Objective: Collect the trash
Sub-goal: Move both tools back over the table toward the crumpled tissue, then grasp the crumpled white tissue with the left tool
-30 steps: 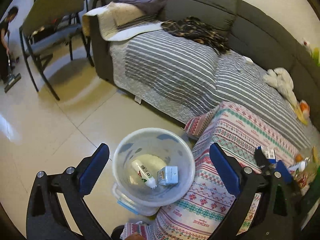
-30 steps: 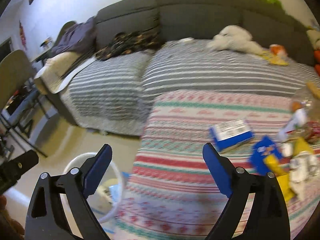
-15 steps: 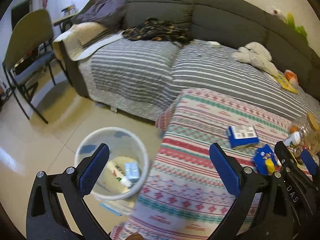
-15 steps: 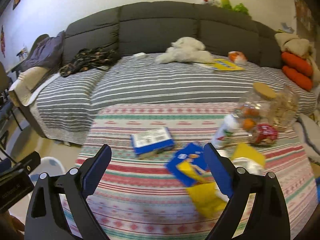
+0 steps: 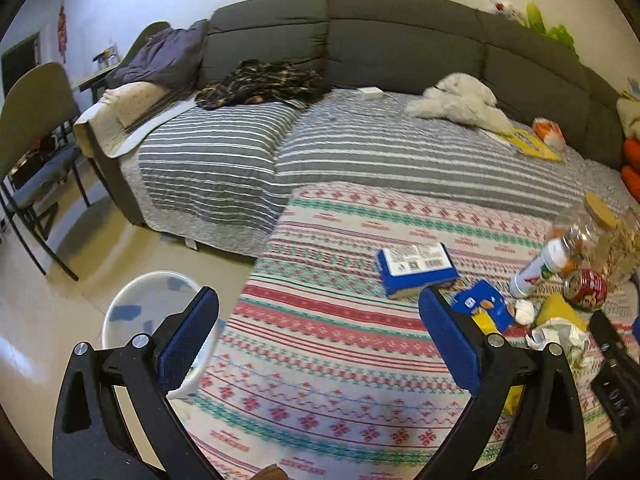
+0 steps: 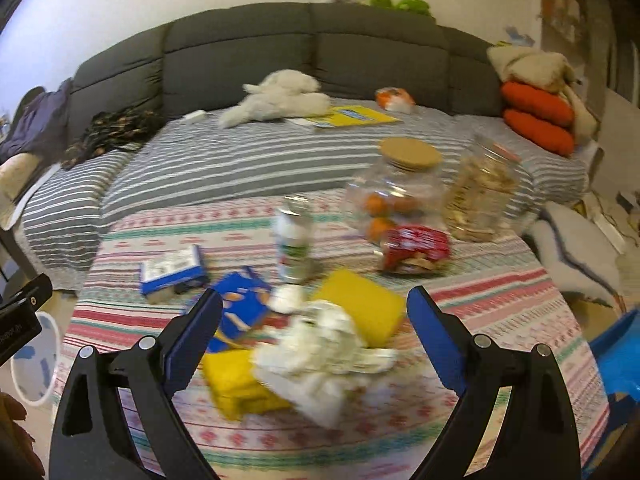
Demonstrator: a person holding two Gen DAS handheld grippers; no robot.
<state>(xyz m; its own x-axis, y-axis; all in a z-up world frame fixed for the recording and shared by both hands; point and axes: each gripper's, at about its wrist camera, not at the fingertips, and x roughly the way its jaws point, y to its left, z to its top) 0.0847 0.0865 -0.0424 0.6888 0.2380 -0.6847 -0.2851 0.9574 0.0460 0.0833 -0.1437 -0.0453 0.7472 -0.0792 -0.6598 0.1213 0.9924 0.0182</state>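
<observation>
Between the parted, empty jaws of the right gripper [image 6: 314, 320], crumpled white wrapper [image 6: 320, 344] is lying on the patterned surface [image 6: 480, 300]. Only the left gripper [image 5: 318, 322], also gaping, is showing the bin [image 5: 136, 312] left of that surface.

Found bare patterned tablecloth [image 5: 320, 344] open ahead of the left gripper [image 5: 320, 336], up to the blue box [image 5: 416, 270]. Saw crumpled white wrapper [image 6: 320, 344] and yellow packets [image 6: 360, 308] filling the gap ahead of the right gripper [image 6: 314, 328]. Noted upright white bottle [image 6: 294, 244] and glass jars [image 6: 396, 196] crowding the far side.
</observation>
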